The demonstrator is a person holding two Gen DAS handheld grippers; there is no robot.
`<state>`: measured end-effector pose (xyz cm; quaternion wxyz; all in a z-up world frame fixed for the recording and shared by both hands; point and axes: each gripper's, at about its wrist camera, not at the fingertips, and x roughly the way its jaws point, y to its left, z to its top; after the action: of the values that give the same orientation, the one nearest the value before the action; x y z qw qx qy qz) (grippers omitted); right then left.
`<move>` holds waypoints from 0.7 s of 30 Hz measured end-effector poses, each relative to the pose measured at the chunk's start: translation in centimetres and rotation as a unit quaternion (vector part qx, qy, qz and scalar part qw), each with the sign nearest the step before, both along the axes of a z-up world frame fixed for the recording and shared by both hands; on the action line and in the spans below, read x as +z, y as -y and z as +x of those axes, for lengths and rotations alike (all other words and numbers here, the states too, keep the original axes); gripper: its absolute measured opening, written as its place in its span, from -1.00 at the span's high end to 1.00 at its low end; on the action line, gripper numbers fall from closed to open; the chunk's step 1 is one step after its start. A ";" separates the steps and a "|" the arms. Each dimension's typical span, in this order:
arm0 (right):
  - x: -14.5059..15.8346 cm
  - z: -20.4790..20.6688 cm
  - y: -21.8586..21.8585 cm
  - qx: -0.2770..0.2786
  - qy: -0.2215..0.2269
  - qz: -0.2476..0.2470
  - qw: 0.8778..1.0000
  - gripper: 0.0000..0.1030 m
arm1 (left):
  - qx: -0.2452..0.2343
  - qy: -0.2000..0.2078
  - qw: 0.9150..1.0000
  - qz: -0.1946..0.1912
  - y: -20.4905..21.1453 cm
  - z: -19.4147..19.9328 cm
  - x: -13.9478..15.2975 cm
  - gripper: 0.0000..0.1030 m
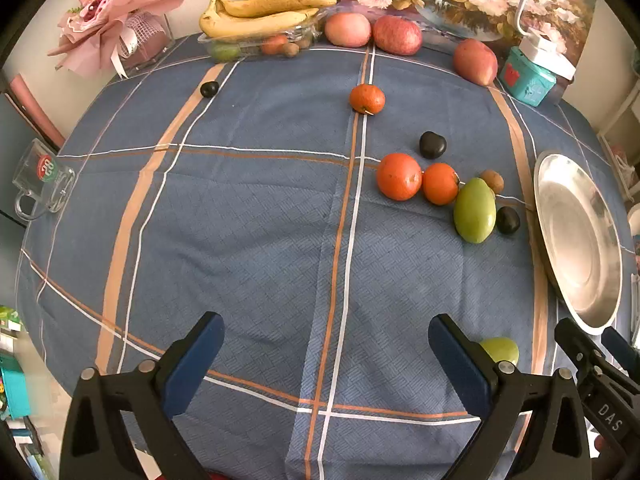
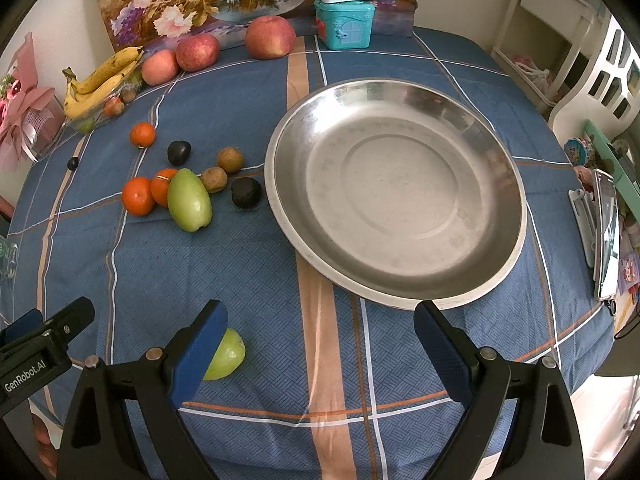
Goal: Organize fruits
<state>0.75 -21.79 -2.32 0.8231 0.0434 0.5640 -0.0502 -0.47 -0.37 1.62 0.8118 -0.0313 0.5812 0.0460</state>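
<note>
Loose fruit lies on the blue checked tablecloth: a large green fruit [image 1: 475,210] [image 2: 189,199], two oranges [image 1: 399,176] [image 2: 138,195] beside it, a third orange [image 1: 367,99] [image 2: 142,134] farther back, dark plums [image 1: 432,145] [image 2: 246,192] and small brown fruits [image 2: 230,159]. A small green fruit [image 1: 500,350] [image 2: 225,354] sits near the front, half hidden behind a finger. The empty steel plate [image 1: 576,240] [image 2: 400,192] lies to the right. My left gripper [image 1: 326,354] hovers open over bare cloth. My right gripper [image 2: 320,346] is open in front of the plate.
Along the back stand bananas on a clear tray [image 1: 260,12] [image 2: 100,80], three apples [image 1: 396,34] [image 2: 270,37], a teal box [image 1: 528,78] [image 2: 345,24] and a flower painting. A pink bouquet [image 1: 112,28] and a glass mug [image 1: 42,178] sit at the left edge. A phone [image 2: 606,232] lies at the right.
</note>
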 end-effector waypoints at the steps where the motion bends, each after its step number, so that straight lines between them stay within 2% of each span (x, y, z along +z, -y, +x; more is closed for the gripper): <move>1: 0.0 -0.1 0.0 0.000 0.000 0.000 1.000 -0.84 | 0.000 0.000 1.000 0.000 0.0 0.0 0.0 -1.00; 21: -0.1 0.1 -0.2 0.002 -0.006 -0.003 1.000 -0.84 | -0.001 -0.007 1.000 0.005 -0.3 0.0 -0.3 -1.00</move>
<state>0.82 -21.58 -2.42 0.8197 0.0397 0.5692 -0.0508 -0.43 -0.08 1.28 0.8078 -0.0263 0.5869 0.0479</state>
